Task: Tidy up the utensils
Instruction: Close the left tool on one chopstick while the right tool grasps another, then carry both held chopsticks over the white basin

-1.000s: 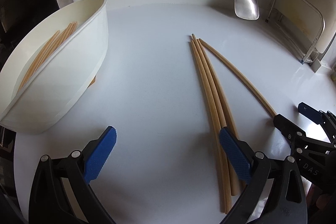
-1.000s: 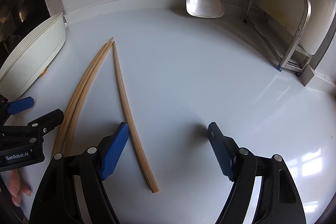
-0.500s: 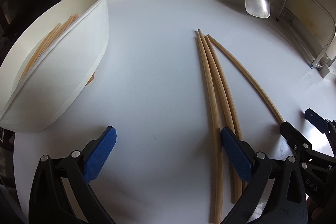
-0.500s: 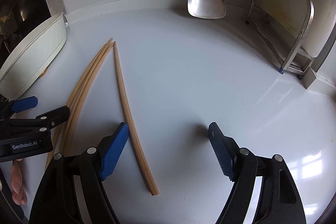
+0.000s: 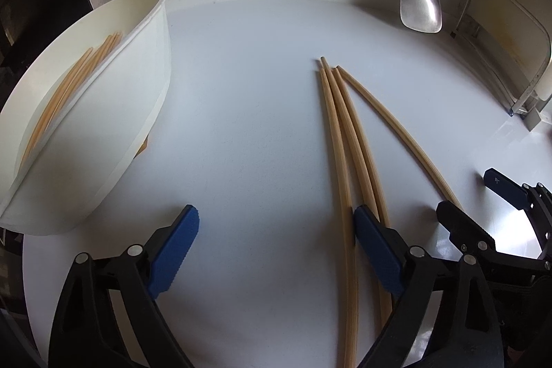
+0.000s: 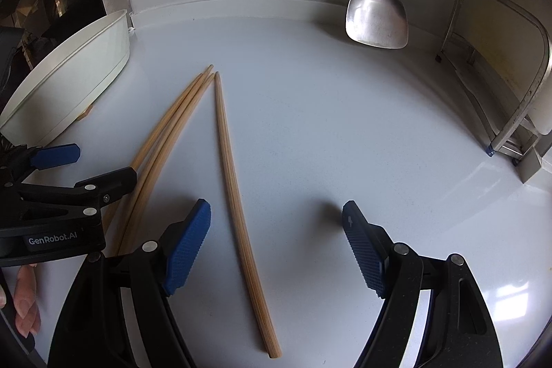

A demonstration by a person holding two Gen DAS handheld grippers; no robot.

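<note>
Shifted leftward since earlier, the left gripper (image 5: pixel 276 237) is held wide beside three chopsticks (image 5: pixel 345 140); the right gripper (image 6: pixel 276 237) is spread wide around the single chopstick (image 6: pixel 234 188).

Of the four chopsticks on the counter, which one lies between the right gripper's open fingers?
The lone chopstick, splayed apart from the bundle of three, lies between the right gripper's fingers.

— What colours did the chopsticks (image 6: pixel 238 195) have?
— Pale tan wood, against the plain white counter (image 6: pixel 345 133).
— And the container (image 5: pixel 114 126) at the counter's left edge?
— Cream-white, unpatterned.
— The grippers?
— Black frames; the left gripper (image 5: pixel 276 250) and right gripper (image 6: pixel 276 247) both wore blue pads (image 6: pixel 186 247) with a fine knurled texture.
— The hanging spatula (image 6: pixel 377 19)?
— Dull silver.
</note>
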